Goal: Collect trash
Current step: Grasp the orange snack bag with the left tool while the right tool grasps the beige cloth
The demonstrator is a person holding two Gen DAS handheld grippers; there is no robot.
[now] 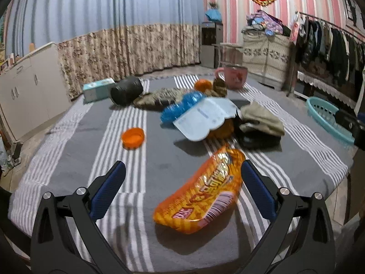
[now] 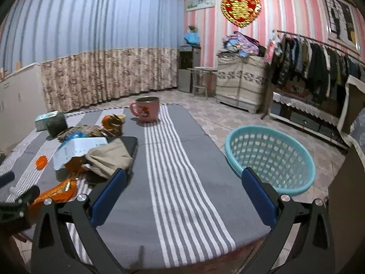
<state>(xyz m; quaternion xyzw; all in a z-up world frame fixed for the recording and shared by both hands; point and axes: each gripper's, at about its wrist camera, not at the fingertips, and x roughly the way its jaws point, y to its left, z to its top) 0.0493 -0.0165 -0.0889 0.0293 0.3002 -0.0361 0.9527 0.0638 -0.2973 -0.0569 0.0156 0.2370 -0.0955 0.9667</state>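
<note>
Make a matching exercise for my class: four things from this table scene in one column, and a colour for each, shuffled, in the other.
Things:
1. snack bag
2. mug
3. laundry basket
4. tissue box

Colours:
A. pink
B. pale blue-green box with white
C. orange with yellow print
D. turquoise

Pairs: 1-C, 2-A, 3-D, 4-B

Left gripper (image 1: pixel 182 189): we see black arms, blue ribbed pads, silver screws.
Right gripper (image 2: pixel 183 190): we see the same.
</note>
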